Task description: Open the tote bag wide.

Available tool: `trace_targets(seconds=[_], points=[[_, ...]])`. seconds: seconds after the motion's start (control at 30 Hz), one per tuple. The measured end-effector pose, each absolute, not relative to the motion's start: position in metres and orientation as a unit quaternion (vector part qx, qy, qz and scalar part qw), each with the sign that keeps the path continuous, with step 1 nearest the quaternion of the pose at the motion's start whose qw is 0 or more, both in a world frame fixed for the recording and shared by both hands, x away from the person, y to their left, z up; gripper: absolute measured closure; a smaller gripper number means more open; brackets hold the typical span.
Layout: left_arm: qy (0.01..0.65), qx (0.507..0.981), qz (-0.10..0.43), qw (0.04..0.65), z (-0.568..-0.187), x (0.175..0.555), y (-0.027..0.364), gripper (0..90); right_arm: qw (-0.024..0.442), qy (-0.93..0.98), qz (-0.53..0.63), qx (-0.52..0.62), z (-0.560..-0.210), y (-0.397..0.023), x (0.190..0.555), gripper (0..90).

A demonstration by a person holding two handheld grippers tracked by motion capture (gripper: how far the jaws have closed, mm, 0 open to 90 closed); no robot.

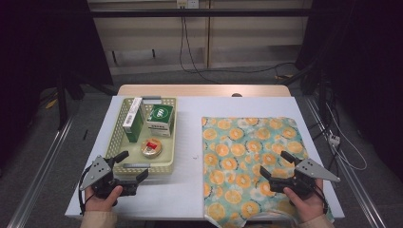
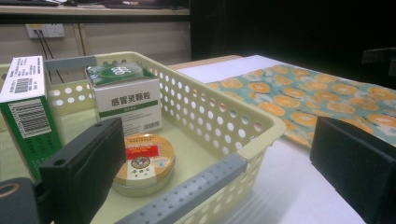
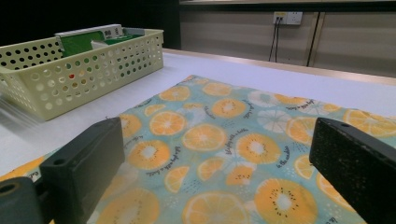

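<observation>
A pale yellow perforated basket (image 1: 115, 142) with grey handles stands on the left of the white table (image 1: 187, 185). In it are a tall green-and-white box (image 1: 133, 119), a white box with a green top (image 1: 160, 118) and a round orange tin (image 1: 151, 147). To the right, a cloth printed with orange slices (image 1: 247, 152) lies flat. My left gripper (image 1: 134, 165) is open just before the basket's near handle (image 2: 187, 196), holding nothing. The right gripper (image 1: 274, 164) hangs open over the cloth's near part (image 3: 210, 135), also holding nothing. The tin (image 2: 144, 161) lies between the left jaws' line of sight.
The table's wooden far edge (image 1: 204, 89) borders a grey floor with cables (image 1: 190, 61). A bare white strip of table (image 1: 190, 142) runs between basket and cloth. A metal rail (image 1: 43, 166) runs along the floor at left.
</observation>
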State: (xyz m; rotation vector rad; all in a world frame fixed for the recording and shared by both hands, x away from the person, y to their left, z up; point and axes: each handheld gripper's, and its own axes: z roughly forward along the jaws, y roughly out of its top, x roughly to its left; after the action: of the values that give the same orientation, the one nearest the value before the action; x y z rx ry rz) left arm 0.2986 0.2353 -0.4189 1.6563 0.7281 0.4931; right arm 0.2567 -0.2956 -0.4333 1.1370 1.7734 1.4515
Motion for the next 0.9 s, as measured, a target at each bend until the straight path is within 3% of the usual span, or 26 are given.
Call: trace_targets(seconds=[0.63,0.9], points=[[0.309,0.714,0.213,0.591,-0.419,0.299,0.233,3.4,0.284,0.684,0.518,0.428,-0.425,-0.295,0.260,3.3],[0.309,0.716,0.211,0.589,-0.420,0.298,0.232,3.4,0.262,0.708,0.495,0.430,-0.422,-0.282,0.273,3.6]])
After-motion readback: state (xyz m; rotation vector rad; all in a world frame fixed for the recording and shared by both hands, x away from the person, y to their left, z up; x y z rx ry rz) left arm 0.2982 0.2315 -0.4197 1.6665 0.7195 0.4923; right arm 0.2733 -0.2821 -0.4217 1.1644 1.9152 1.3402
